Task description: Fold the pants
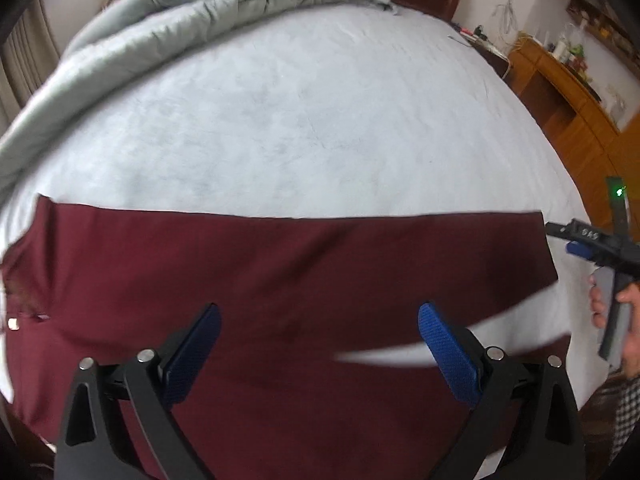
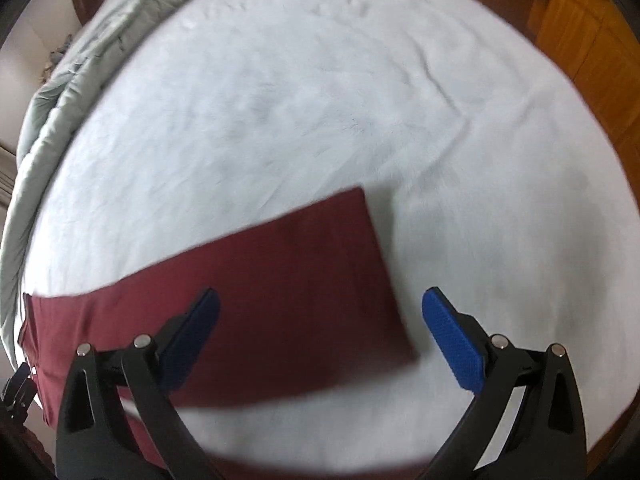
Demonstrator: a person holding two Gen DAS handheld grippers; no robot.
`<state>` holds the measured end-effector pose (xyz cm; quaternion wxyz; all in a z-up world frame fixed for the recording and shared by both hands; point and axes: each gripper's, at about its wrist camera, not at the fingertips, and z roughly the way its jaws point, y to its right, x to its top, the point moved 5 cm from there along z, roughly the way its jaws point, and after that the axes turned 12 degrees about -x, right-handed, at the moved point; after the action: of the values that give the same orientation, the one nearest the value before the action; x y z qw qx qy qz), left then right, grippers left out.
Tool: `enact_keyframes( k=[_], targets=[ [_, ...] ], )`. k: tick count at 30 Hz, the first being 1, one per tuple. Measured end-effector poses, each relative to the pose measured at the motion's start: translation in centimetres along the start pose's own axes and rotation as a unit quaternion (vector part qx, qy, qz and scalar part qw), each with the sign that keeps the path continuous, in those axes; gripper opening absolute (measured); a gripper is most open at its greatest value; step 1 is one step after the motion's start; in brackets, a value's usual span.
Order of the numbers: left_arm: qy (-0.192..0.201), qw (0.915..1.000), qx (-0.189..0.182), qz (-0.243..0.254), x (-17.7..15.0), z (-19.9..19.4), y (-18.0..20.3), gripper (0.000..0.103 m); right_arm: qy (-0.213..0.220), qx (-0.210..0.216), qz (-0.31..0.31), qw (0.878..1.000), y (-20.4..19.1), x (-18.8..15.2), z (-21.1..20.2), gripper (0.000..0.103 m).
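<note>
Dark red pants (image 1: 280, 272) lie spread flat on the pale bed sheet (image 1: 304, 120), waist at the left, legs running to the right. My left gripper (image 1: 320, 320) is open and empty, hovering above the middle of the pants. The right gripper shows at the right edge of the left wrist view (image 1: 576, 248), just past the leg ends. In the right wrist view the pants (image 2: 288, 280) end in a leg hem under my open, empty right gripper (image 2: 320, 308). A second leg shows at the bottom left, with sheet between the two legs.
A bunched grey-green duvet (image 1: 180, 20) lies along the far and left side of the bed. A wooden cabinet (image 1: 568, 96) with small items stands to the right of the bed; it also shows in the right wrist view (image 2: 580, 36).
</note>
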<state>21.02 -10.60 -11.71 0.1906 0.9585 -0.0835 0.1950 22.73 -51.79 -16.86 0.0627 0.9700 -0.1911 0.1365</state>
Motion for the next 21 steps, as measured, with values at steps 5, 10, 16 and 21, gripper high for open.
enact_keyframes(
  k=[5,10,16,21],
  targets=[
    [-0.011,0.9996,-0.025,0.009,2.2,3.5,1.5,0.099,-0.028,-0.014,-0.024,0.999,-0.1,2.8,5.2,0.101],
    [-0.034,0.9974,-0.034,0.053,3.8,6.6,2.9,0.099,0.004,0.008,-0.066,0.998,-0.3,3.1,6.0,0.077],
    [-0.084,0.9877,-0.060,0.117,5.4,11.1,4.2,0.099,0.050,0.062,-0.158,0.984,-0.8,1.6,2.1,0.023],
    [-0.123,0.9692,-0.128,0.170,6.8,14.0,6.1,0.099,0.079,0.133,-0.156,0.976,0.5,0.8,-2.2,0.023]
  ],
)
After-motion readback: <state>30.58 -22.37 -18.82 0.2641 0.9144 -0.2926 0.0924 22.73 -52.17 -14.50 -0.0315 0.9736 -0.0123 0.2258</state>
